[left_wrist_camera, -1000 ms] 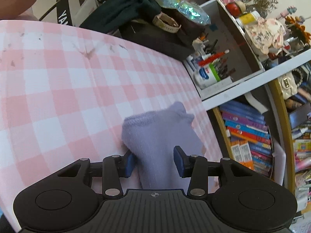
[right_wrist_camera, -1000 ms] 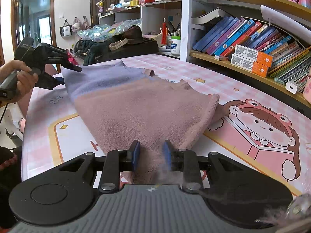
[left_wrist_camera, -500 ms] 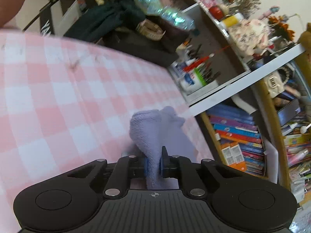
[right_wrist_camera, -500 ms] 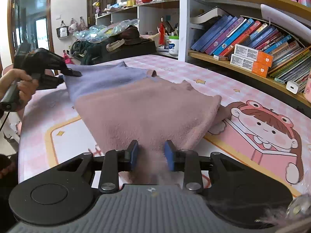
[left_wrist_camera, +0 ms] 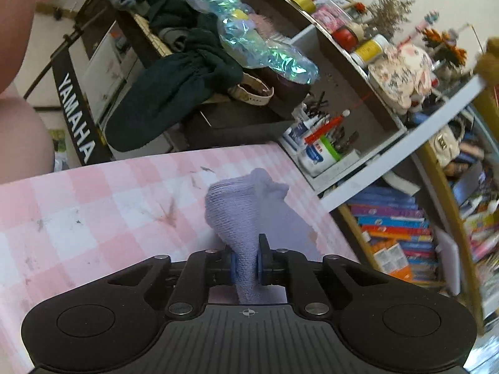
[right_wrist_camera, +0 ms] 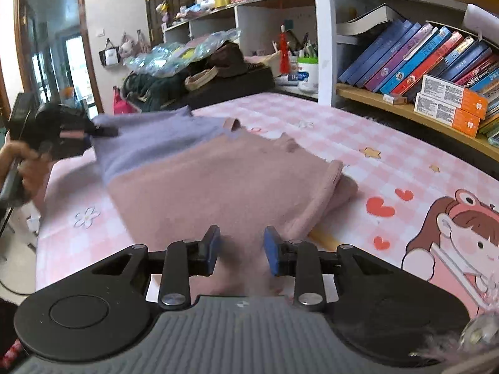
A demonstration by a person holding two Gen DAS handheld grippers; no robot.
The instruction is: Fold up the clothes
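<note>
Tabletop [right_wrist_camera: 358, 131] in pink check carries a pink-and-lilac sweater [right_wrist_camera: 218, 180] spread ahead of the right tool [right_wrist_camera: 241, 249], pads apart astride its hem; the left tool [left_wrist_camera: 246, 265] is clamped on its lilac corner.

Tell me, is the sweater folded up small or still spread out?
Mostly spread out. The sweater lies wide across the pink table, with only its right edge doubled over.

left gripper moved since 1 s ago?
Yes. In the right wrist view the left gripper, shut on the sweater, has swung right, toward the bookshelf.
</note>
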